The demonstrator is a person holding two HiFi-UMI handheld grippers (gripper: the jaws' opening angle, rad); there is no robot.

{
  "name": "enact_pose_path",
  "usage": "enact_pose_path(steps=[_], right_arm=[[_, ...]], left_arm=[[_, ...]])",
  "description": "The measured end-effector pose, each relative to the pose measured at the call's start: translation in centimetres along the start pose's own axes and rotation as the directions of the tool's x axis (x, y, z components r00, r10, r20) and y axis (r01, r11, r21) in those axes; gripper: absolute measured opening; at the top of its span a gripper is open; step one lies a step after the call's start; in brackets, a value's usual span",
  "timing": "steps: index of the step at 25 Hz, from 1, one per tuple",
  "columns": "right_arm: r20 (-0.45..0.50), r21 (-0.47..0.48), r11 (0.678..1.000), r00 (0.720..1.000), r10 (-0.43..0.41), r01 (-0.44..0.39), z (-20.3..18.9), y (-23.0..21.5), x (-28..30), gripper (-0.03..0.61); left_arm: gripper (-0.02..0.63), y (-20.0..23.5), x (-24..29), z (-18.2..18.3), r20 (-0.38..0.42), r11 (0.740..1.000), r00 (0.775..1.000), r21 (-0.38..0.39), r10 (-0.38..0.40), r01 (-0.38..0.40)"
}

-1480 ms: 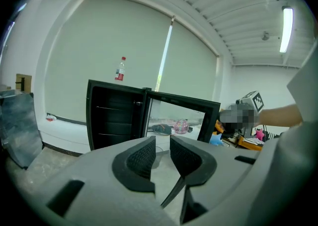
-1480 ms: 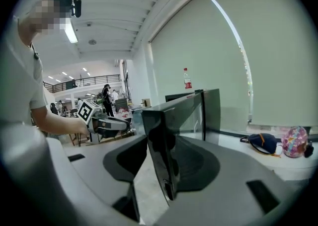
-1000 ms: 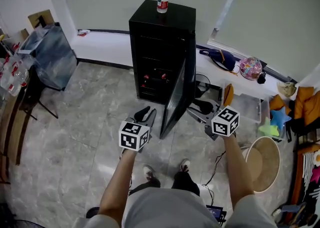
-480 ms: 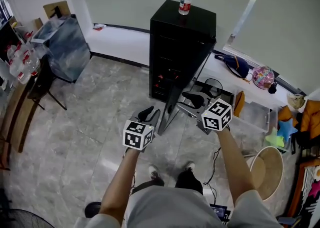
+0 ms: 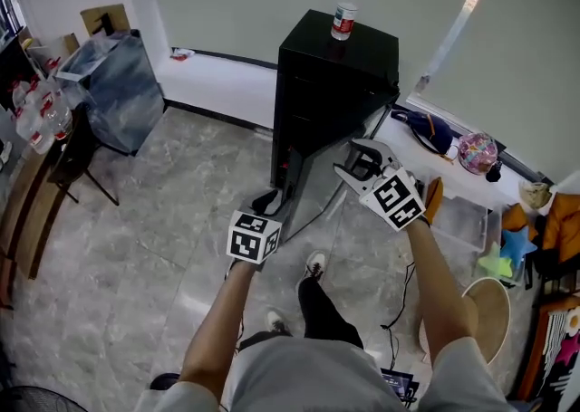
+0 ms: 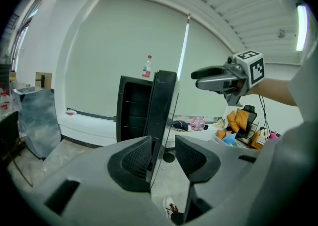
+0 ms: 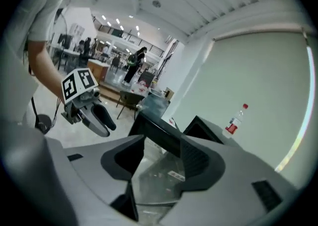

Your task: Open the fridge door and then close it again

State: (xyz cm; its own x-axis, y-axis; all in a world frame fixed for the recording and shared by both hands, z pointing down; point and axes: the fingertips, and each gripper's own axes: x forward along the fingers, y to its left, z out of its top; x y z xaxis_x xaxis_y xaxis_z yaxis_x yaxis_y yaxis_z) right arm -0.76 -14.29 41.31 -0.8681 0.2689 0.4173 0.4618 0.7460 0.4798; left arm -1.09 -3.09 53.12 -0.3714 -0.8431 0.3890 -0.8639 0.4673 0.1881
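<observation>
Both sets of jaws have just been opening and grip nothing. The left gripper (image 6: 164, 155) and right gripper (image 7: 159, 158) frame the swung-out fridge door (image 6: 161, 111) edge, probably to push it shut.

**Fridge at the floor's far edge**

The fridge (image 5: 367, 55) stands at the far edge of the floor (image 5: 181, 247), against the wall. A bottle (image 5: 343, 10) stands on its top, near the back edge. Its door (image 5: 313, 186) swings out forward over the floor. A bag (image 5: 113, 84) sits to the fridge's left, and a basket (image 5: 485, 297) at the floor's right edge.
</observation>
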Motion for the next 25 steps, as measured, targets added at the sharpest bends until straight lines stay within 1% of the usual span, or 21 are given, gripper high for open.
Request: enact_pose_path(steps=[2,4,7,10,13,18,20,22,25], right_arm=[[-0.049,-0.096,0.995,0.999,-0.004,0.0,-0.5,-1.5,1.0,0.214],[-0.091,-0.171,0.985,0.996,-0.007,-0.008,-1.2,-3.0,2.0,0.228],[-0.144,-0.263,0.964,0.99,-0.005,-0.034,-2.0,-5.1,4.0,0.248],[-0.179,-0.33,0.942,0.984,-0.002,-0.058,-2.5,-7.0,6.1,0.253],[-0.192,-0.376,0.923,0.981,0.007,-0.08,-2.5,-8.0,8.0,0.253],[-0.228,-0.439,0.891,0.974,0.011,-0.113,-3.4,-9.2,10.1,0.253],[-0.223,-0.441,0.889,0.975,0.024,-0.123,-3.4,-9.5,10.6,0.255],[-0.213,-0.44,0.889,0.976,0.035,-0.127,-3.4,-9.8,11.1,0.255],[-0.2,-0.46,0.88,0.979,0.024,-0.115,-3.9,-10.6,11.9,0.25]], left_arm=[[0.143,0.7,1.4,-0.1,-0.016,1.0,1.0,-0.003,0.013,-0.013],[0.152,1.7,2.7,-0.2,-0.029,0.999,0.999,-0.009,0.031,-0.031],[0.156,3.4,4.5,-0.6,-0.063,0.998,0.997,-0.028,0.051,-0.053],[0.156,5.0,6.2,-1.3,-0.115,0.997,0.992,-0.048,0.046,-0.052],[0.156,6.6,7.5,-1.5,-0.136,0.996,0.99,-0.07,0.047,-0.057],[0.156,8.2,9.9,-1.3,-0.145,0.993,0.989,-0.105,0.037,-0.052],[0.156,9.0,10.5,-1.1,-0.142,0.992,0.988,-0.105,0.052,-0.067],[0.137,9.9,10.9,-0.8,-0.131,0.99,0.988,-0.105,0.083,-0.098],[0.127,11.0,11.9,-0.6,-0.129,0.986,0.986,-0.114,0.103,-0.118]])
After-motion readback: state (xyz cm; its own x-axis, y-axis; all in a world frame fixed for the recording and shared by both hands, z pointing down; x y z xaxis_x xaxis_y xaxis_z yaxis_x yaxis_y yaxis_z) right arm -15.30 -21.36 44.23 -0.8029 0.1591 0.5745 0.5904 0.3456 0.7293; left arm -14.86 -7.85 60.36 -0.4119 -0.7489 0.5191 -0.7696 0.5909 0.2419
